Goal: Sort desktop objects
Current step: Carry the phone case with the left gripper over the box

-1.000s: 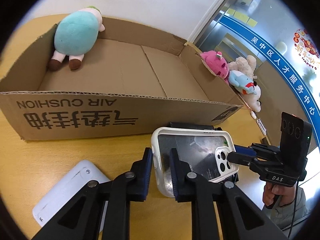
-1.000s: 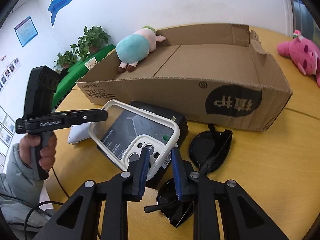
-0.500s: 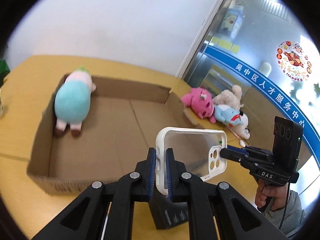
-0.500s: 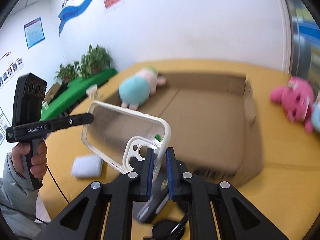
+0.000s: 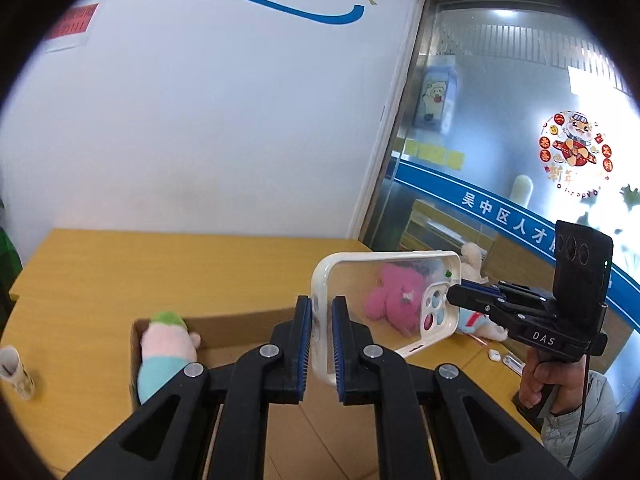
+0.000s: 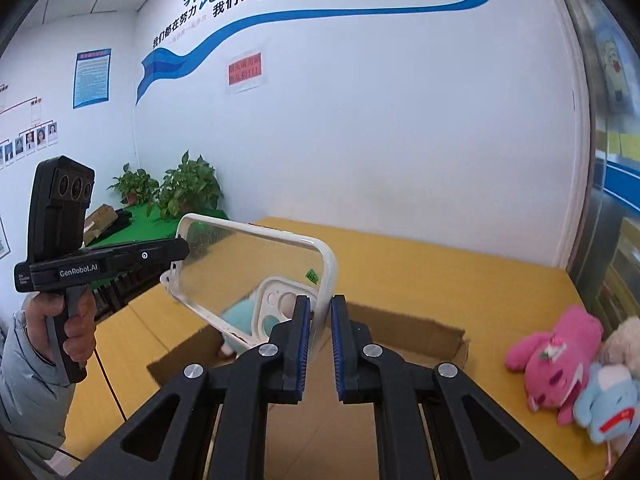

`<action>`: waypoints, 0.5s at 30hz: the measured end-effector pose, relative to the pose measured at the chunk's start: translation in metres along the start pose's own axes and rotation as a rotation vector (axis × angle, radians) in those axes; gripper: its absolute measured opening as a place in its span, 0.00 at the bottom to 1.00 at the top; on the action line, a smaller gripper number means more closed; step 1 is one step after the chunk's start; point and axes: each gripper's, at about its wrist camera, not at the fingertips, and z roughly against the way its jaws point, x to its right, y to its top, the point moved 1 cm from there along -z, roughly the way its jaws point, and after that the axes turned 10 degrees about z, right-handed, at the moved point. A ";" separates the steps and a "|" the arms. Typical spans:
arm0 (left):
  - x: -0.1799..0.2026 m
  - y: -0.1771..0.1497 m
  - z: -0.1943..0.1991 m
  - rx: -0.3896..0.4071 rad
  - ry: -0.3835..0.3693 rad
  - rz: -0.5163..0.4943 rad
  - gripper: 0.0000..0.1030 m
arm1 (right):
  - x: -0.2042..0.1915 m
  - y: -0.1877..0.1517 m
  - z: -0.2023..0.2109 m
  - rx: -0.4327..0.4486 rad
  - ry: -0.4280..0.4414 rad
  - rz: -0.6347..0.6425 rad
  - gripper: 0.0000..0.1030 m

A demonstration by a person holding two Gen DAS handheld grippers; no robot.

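A clear phone case with a white rim (image 5: 384,300) is held in the air between both grippers. My left gripper (image 5: 320,344) is shut on its left edge; my right gripper (image 6: 318,344) is shut on its camera-cutout end (image 6: 256,276). The case hangs above an open cardboard box (image 5: 248,320) on the yellow table (image 5: 120,264). A teal and pink plush (image 5: 164,348) lies in the box's far corner, seen through the case in the right wrist view (image 6: 240,316).
A pink plush (image 6: 556,356), a light-blue plush (image 6: 608,404) and a beige plush (image 5: 472,256) lie on the table right of the box. A white tube (image 5: 14,372) stands at the table's left. Potted plants (image 6: 188,188) stand on a green table behind.
Both grippers have lifted the phone case from the table in front of the box up into the air above the box. The views now tilt up toward the wall.
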 end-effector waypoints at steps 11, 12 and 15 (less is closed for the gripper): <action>-0.043 0.027 -0.074 -0.093 0.073 0.056 0.09 | 0.056 0.034 -0.091 -0.057 0.031 -0.051 0.09; -0.050 0.025 -0.089 -0.117 0.092 0.066 0.09 | 0.061 0.030 -0.103 -0.074 0.028 -0.057 0.09; -0.069 0.021 -0.119 -0.166 0.114 0.110 0.09 | 0.079 0.012 -0.145 -0.137 0.034 -0.104 0.09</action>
